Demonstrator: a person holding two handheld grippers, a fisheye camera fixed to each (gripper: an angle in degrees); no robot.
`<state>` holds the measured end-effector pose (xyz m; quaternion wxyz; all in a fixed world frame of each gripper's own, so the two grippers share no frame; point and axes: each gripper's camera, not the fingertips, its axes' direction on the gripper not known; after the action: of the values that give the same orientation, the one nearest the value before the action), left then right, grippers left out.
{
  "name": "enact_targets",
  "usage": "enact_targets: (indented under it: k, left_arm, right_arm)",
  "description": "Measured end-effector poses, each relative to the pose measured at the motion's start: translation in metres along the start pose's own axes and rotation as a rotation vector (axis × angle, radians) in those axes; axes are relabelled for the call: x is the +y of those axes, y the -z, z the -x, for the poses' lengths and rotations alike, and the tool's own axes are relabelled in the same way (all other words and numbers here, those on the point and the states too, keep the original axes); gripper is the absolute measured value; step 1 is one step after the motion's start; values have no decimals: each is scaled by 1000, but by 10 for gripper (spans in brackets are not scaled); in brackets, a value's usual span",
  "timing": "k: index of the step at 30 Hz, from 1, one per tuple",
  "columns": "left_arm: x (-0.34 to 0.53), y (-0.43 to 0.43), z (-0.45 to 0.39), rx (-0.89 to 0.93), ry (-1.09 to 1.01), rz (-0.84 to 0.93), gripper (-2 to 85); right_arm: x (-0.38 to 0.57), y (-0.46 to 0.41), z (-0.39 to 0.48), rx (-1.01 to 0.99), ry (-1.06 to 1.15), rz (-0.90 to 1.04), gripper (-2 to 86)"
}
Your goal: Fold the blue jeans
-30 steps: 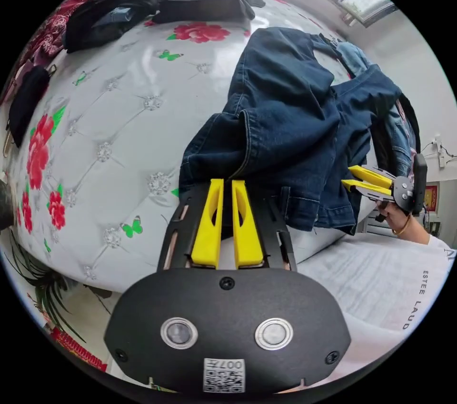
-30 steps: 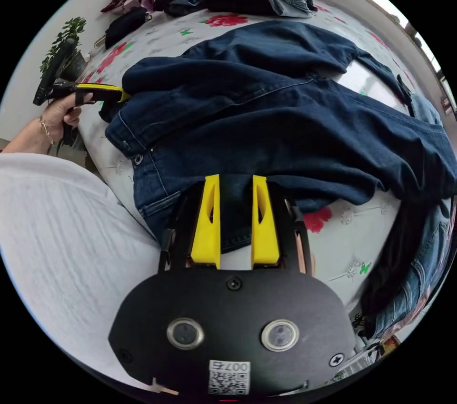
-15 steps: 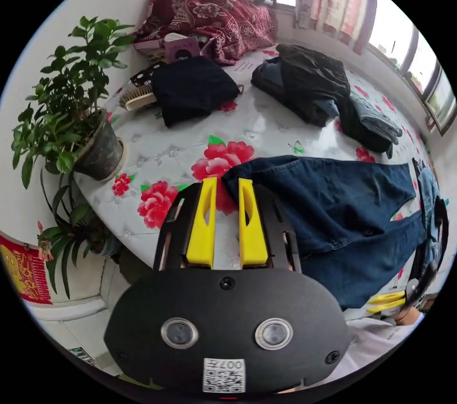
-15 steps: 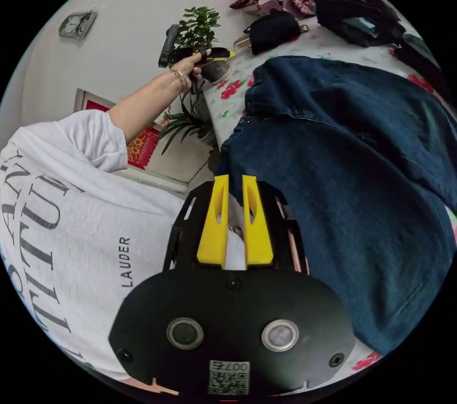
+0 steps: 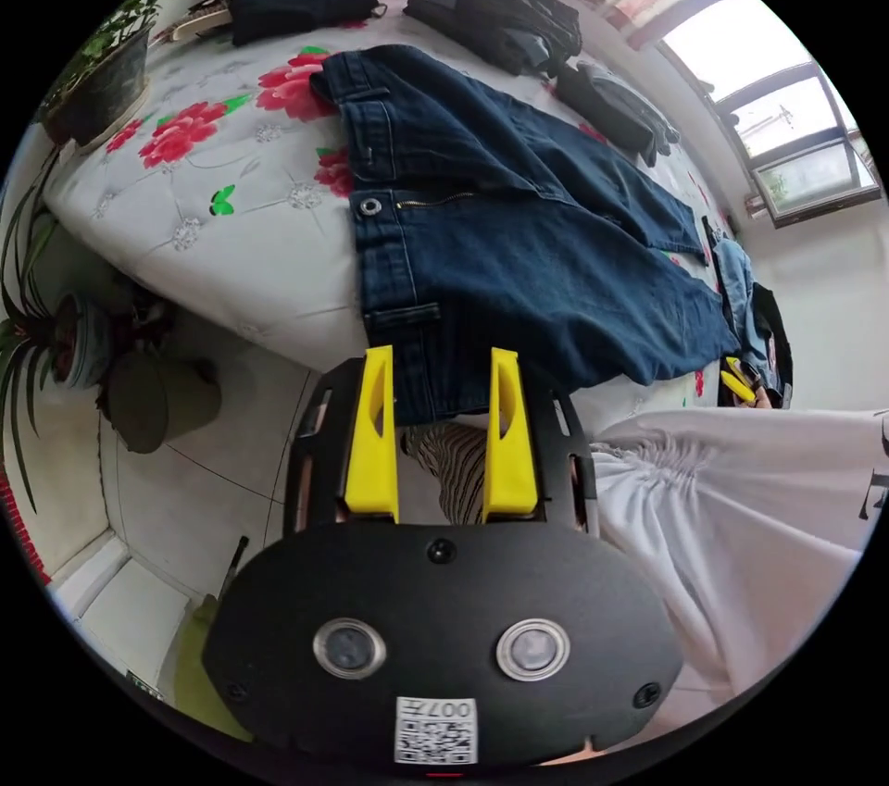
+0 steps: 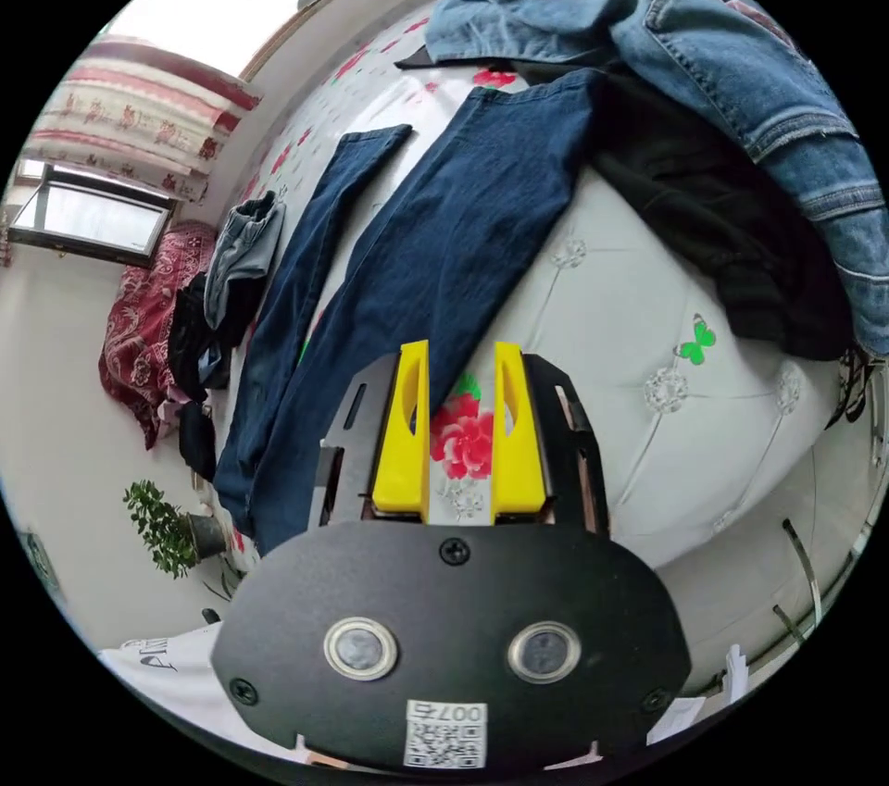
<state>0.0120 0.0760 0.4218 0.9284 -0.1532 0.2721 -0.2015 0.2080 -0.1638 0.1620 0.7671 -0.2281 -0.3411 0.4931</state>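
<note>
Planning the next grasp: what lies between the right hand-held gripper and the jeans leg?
Bare floral bedcover, as the right gripper view shows; the right hand-held gripper sits beside the jeans.

Nothing here can be read in full. A white sticker (image 5: 435,730) with a square code sits on the housing behind the left gripper (image 5: 433,353), and a second sticker (image 6: 445,733) sits behind the right gripper (image 6: 460,348). Dark letters on the person's white shirt (image 6: 157,652), below and left of the right claw, are cut off.
</note>
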Motion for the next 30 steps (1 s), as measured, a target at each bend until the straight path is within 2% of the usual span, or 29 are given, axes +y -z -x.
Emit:
enact_targets:
  k: [2,4,5,7,13,17,20,24,26,28,30]
  left_arm:
    - [-4,-15,-16,-39,-1,42,134]
    - [-9,-19,-34,-243,34,58,79]
    - [-11,-19,-37,-268,31,65,67]
    - [-14,-7,-44,-249,28,66,6]
    - [-15,65,-46,-176,90,-55,-9]
    - [-18,104,-57,-247,97,-92,-9]
    - [-24,135,-56,-256,130,-113,-10]
    - [-37,177,-55,-298,113,-116,-10]
    - [-40,190,-58,-324,80,-94,-10]
    - [-39,187,-51,-341,55,-11,-9]
    - [-34,161,-33,-327,71,104,-9]
  right_arm:
    - [-24,7,-23,7,-36,-22,75]
    - [-53,15,-46,5,-57,-46,74]
    - [-60,16,-51,4,-57,-53,74]
    - [-87,24,-71,5,-64,-80,73]
    - [-140,28,-126,-25,-125,-125,66]
    - [-154,16,-149,-27,-172,-113,45]
    - [-163,10,-148,-127,-121,-48,12]
    - [-153,66,-96,-275,148,-69,1]
    - [-130,112,-71,-226,303,-105,1]
    - [-84,151,-56,31,470,-145,3]
    - [-56,143,-75,223,455,-94,7]
